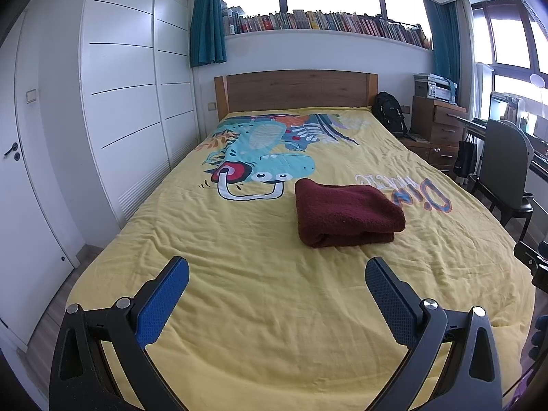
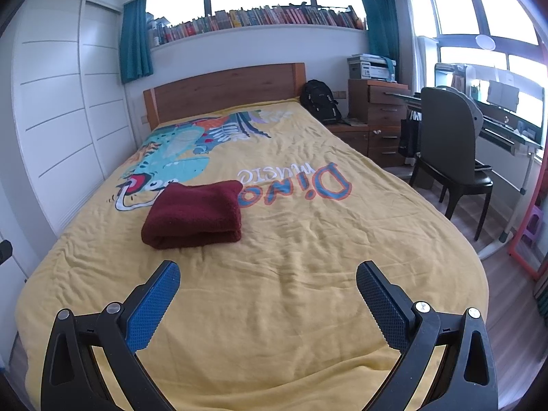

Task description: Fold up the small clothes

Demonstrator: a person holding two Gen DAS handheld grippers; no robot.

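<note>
A dark red fleece garment (image 1: 346,214) lies folded into a thick rectangle on the yellow dinosaur bedspread (image 1: 239,274), in the middle of the bed. It also shows in the right wrist view (image 2: 195,215), left of centre. My left gripper (image 1: 276,267) is open and empty, held above the bed's near part, short of the garment. My right gripper (image 2: 268,272) is open and empty too, near the bed's foot, with the garment ahead and to its left.
White wardrobe doors (image 1: 126,102) run along the left of the bed. A wooden headboard (image 1: 294,90) is at the far end. A black backpack (image 2: 320,101), drawers (image 2: 380,120), a chair (image 2: 448,157) and a desk (image 2: 507,130) stand to the right.
</note>
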